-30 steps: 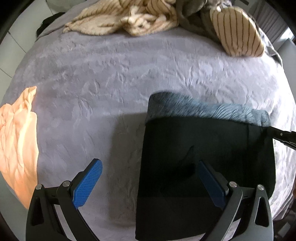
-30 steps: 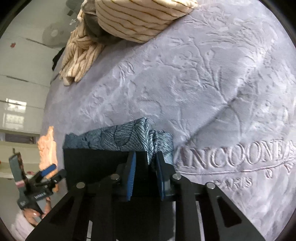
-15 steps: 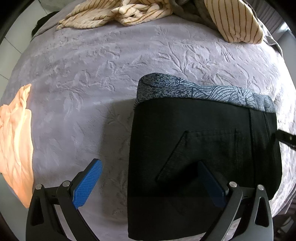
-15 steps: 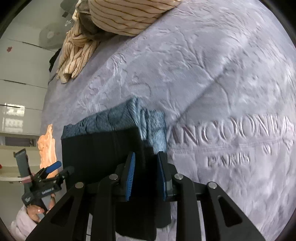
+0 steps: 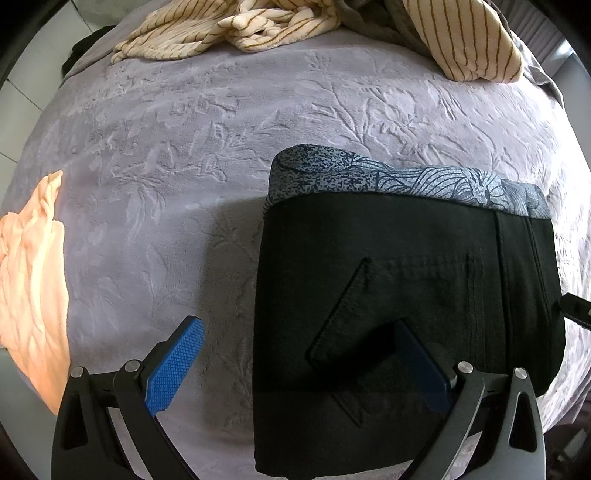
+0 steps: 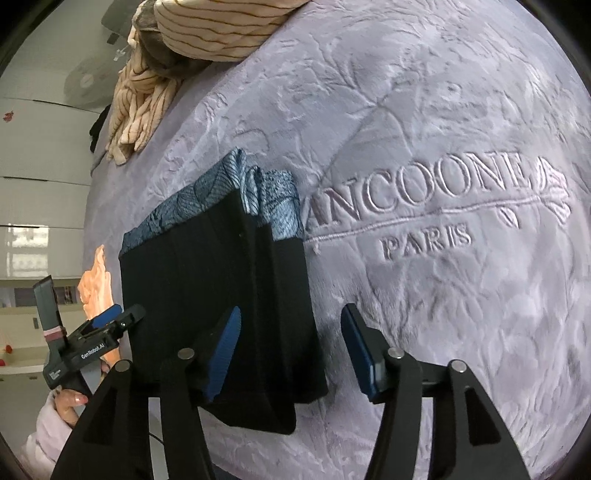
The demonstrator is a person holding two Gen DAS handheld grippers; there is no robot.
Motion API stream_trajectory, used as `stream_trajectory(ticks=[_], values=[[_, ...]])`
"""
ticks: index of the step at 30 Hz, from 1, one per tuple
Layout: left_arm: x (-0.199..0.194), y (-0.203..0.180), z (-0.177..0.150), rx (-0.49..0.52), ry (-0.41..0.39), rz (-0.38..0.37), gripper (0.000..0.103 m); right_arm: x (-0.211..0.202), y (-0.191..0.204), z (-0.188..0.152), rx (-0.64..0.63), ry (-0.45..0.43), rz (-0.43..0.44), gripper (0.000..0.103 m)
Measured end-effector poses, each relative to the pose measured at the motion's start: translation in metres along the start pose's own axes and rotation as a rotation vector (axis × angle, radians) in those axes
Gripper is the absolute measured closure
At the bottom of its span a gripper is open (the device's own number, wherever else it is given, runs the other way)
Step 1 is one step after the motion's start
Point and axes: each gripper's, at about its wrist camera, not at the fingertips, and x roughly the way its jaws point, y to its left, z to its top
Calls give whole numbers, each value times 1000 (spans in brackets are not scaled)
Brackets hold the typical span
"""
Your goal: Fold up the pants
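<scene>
My right tongs (image 6: 291, 347) have just been opening, their pads off the folded black pants (image 5: 406, 295) on the bed (image 5: 221, 147); my left tongs (image 5: 303, 365) gape wide above the pants, gripping nothing.

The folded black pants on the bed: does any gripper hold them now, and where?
Neither holds the folded black pants. The right gripper has just been opening over their edge, pads apart; the left gripper stands wide open.

Near edge of the folded black pants (image 5: 406, 277) cut off by frame bottom, orange cloth (image 5: 29, 288) cropped at left edge, striped blanket (image 5: 258, 26) cropped at top, right gripper (image 5: 576, 314) only a tip at right edge.
</scene>
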Motion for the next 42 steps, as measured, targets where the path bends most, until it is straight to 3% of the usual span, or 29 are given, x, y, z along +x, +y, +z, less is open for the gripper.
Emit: stream_trajectory(ticks=[13,17,27,38,42], values=[[-4,-4,-3,24,-9,22,0,0,-4,-8,16,8,5,37],[-6,-5,-6,36,-12,20,0,-1,-4,-11,6,-1,-3,27],[-8,-4,-12,32,-6,5,0,-2,-4,-19,-7,3,6,22],[-1,19,-14,28,20,-99,0,5,-9,-20,-12,26,29,22],[4,29,-11,20,42,-170,0,6,-12,-17,-17,30,58,21]])
